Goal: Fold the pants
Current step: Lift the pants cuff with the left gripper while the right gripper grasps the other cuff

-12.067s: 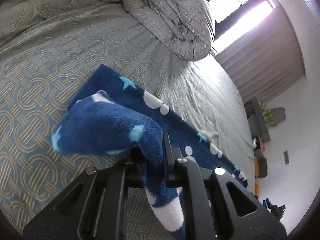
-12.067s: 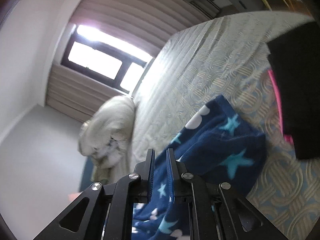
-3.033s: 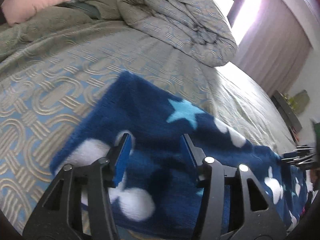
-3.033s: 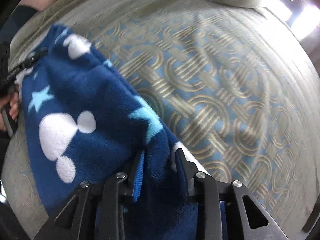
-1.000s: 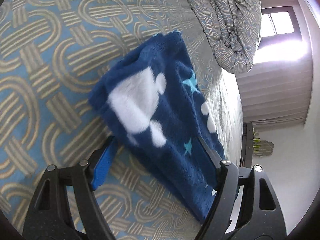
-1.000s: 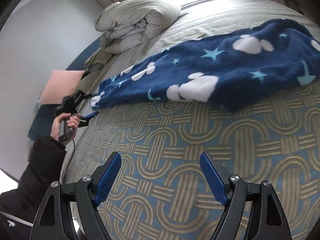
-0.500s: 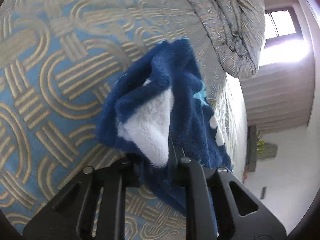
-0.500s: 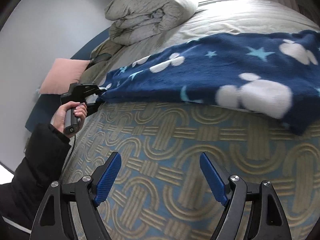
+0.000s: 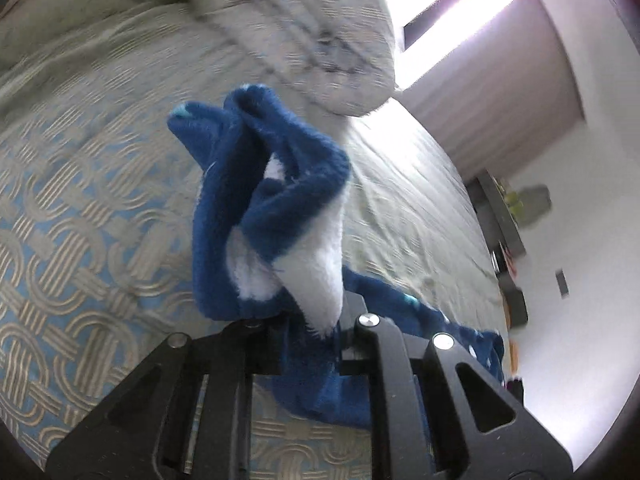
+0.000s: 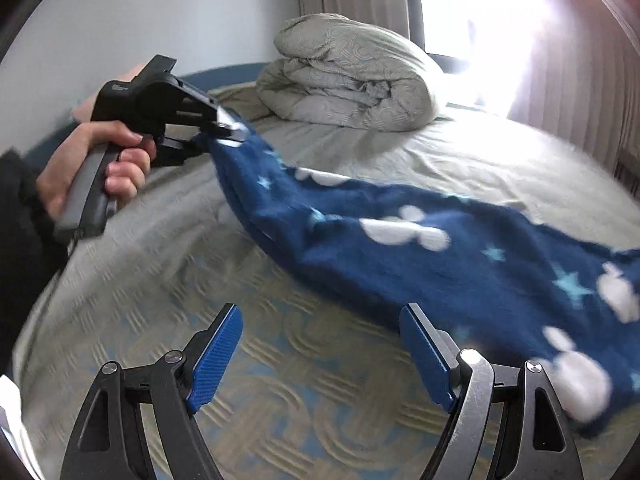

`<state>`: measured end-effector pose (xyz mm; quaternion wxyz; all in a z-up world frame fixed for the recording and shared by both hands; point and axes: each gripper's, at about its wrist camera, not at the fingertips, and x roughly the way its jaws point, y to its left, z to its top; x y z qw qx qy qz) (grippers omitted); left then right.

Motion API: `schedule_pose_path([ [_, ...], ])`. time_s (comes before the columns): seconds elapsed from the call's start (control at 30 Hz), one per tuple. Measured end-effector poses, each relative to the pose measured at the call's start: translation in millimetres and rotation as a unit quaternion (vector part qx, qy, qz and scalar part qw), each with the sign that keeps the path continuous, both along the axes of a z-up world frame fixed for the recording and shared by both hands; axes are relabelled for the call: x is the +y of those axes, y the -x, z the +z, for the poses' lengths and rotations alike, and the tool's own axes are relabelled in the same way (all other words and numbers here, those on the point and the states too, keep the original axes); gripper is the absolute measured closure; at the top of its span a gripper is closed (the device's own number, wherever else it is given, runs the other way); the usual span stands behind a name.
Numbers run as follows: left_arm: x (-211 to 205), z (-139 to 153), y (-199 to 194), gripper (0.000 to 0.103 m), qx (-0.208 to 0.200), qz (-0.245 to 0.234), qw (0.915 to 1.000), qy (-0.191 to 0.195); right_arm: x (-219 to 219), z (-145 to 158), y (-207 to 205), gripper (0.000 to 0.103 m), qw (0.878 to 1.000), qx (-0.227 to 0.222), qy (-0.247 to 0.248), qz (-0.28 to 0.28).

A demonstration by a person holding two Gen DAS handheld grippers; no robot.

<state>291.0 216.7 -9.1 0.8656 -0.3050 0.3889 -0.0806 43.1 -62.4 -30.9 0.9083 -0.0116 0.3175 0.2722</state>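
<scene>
The pants are dark blue fleece with white shapes and pale blue stars, stretched across the bed. My left gripper is shut on one end of the pants and holds it lifted above the bed; it also shows in the right wrist view, held by a hand at the left. My right gripper is open and empty, low over the bedspread just in front of the pants' near edge.
The bed has a patterned blue and beige bedspread. A rolled grey duvet lies at the head of the bed near a bright window. A shelf stands by the far wall.
My left gripper has lifted its end of the pants up off the bed. My right gripper has stayed open and swung toward the pants' left part.
</scene>
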Motion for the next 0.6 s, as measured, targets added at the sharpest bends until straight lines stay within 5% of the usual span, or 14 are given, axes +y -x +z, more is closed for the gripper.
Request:
schedule_pose_path([
  [0.13,-33,17,-5,0.087,-0.025,-0.052,0.9982,-0.018,-19,8,-18,0.021,0.989,0.056,-0.138,0.007],
  [0.27,-67,20,-6,0.087,-0.034,-0.09,0.9952,-0.018,-73,17,-51,0.021,0.948,0.125,-0.291,-0.015],
  [0.53,-172,9,-9,0.086,-0.029,-0.184,0.9821,-0.029,-171,34,-112,0.02,0.88,0.195,-0.432,-0.03],
  [0.6,-205,-4,-12,0.085,-0.018,-0.205,0.977,-0.054,-188,31,-119,0.01,0.876,0.207,-0.434,-0.043],
])
